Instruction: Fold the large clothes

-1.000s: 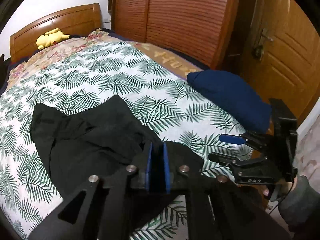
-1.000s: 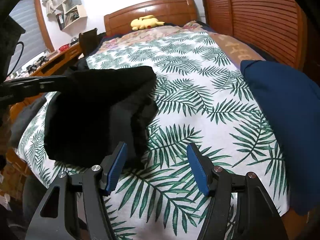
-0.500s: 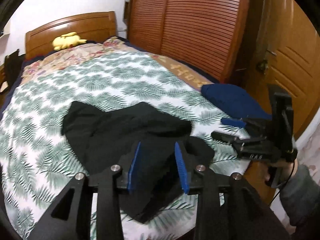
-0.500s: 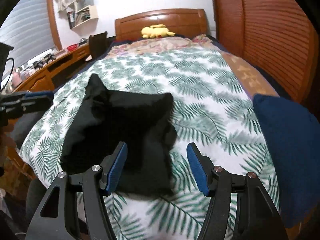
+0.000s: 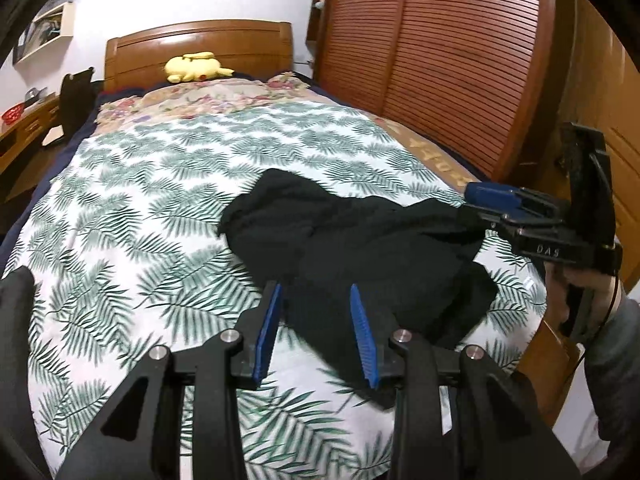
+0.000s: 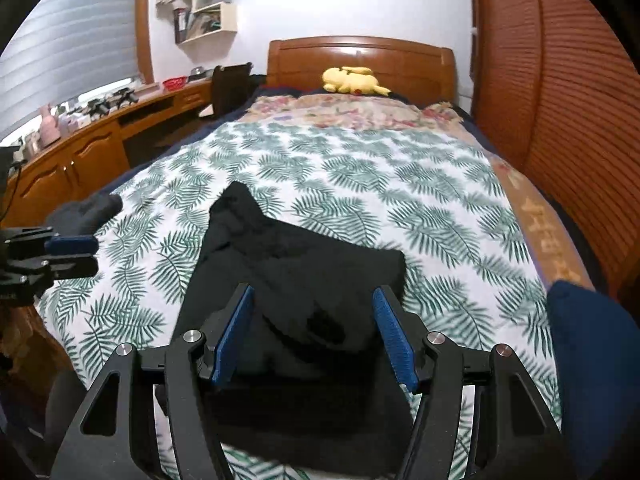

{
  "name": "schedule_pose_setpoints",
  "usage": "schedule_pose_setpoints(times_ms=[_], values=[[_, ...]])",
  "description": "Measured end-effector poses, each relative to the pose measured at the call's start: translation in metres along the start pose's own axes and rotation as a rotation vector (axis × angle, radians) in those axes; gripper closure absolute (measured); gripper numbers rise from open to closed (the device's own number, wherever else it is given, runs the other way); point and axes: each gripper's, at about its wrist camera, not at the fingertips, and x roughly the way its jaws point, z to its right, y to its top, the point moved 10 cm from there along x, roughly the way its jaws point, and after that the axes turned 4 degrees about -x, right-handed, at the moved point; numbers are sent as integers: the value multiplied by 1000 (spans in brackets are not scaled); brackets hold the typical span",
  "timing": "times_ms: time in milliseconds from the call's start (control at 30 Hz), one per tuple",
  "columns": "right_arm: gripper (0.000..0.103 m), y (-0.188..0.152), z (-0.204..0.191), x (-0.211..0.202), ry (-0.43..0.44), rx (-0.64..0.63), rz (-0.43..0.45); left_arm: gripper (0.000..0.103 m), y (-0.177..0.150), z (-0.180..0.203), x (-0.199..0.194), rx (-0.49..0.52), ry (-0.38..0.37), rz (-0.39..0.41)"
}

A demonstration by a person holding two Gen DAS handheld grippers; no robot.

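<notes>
Overhead, both grippers hover above the leaf-print bedspread (image 5: 160,208) (wardrobe (image 5: 440,60) alongside).

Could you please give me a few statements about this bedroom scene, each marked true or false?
1. The black garment lies on the bed. True.
2. The left gripper is shut on the garment. False: it is open.
3. The right gripper is open. True.
4. A yellow plush lies by the headboard. True.
5. The garment is neatly folded. False: it lies rumpled.
</notes>
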Motion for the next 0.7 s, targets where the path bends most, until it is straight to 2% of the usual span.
schedule_pose_setpoints(times_ms=[200, 500, 533, 567, 600, 633, 700], values=[[40, 6, -14, 28, 1, -16, -55, 69, -10, -28, -12, -24, 27, 11], [40, -11, -18, 51, 34, 23, -151, 69, -29, -44, -41, -39, 68, 18], [46, -14, -18, 52, 37, 25, -160, 69, -32, -44, -46, -40, 73, 22], [65, -17, -18, 52, 39, 24, -168, 69, -35, -45, -51, -40, 75, 24], [75, -20, -19, 52, 40, 20, -177, 68, -37, -44, -56, -40, 77, 28], [93, -23, -20, 50, 38, 12, -186, 68, -40, -44, -60, -40, 80, 32], [98, -29, -26, 41, 57, 0, -185, 68, -45, -44, -70, -40, 86, 39]])
